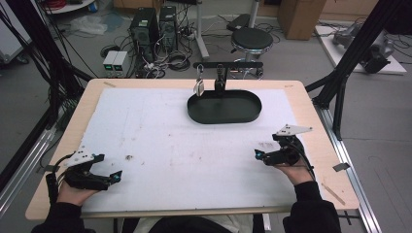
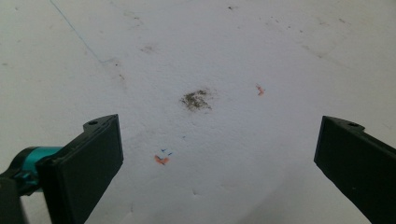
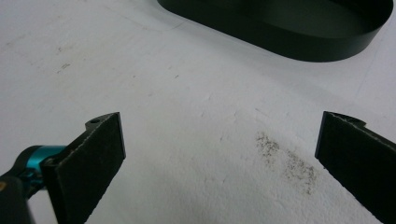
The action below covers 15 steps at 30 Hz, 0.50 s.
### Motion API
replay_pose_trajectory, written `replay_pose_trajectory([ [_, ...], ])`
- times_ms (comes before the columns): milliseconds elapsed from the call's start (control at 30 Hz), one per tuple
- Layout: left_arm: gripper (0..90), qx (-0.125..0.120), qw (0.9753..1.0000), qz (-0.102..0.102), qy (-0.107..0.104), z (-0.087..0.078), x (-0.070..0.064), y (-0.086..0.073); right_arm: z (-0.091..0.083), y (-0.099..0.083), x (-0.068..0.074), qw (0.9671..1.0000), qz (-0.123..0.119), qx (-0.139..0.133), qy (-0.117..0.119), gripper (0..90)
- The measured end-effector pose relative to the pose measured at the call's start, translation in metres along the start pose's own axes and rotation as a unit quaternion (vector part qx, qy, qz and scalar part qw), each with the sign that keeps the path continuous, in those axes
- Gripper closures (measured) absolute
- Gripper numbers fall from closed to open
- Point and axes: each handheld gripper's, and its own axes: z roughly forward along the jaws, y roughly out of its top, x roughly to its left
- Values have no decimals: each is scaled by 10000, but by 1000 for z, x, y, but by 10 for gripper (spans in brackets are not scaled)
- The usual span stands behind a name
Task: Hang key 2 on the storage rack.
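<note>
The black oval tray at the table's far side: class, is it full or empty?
Empty. The black oval tray shows only its bare dark floor inside the rim in the high view.

I see a wooden table [image 1: 311, 104] with a white sheet [image 1: 160, 131] covering most of its top; bare wood shows around the edges. On the sheet, at the far middle, sits a black oval tray [image 1: 224, 108], and from the right gripper view I see its wall [image 3: 289, 39] close ahead. The sheet is scuffed: a dark smudge [image 2: 196, 99] lies near its left front, with small orange marks [image 2: 161, 160] beside it, and a grey speckled patch [image 3: 285, 161] lies toward the right. A stand [image 1: 221, 73] rises at the table's far edge behind the tray.
</note>
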Motion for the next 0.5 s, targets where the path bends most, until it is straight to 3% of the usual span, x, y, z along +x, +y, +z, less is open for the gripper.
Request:
replay_pose_trajectory([
  [433, 17, 10, 10000, -8, -19, 1, 2, 0, 2, -17, 6, 9998, -114, -28, -160, 8],
  [467, 17, 9, 10000, -21, -26, 1, 2, 0, 4, -18, 7, 9993, -206, -35, -302, 8],
  [500, 17, 17, 10000, -21, -24, 2, 2, 0, 4, -18, 7, 9993, -206, -35, -302, 8],
])
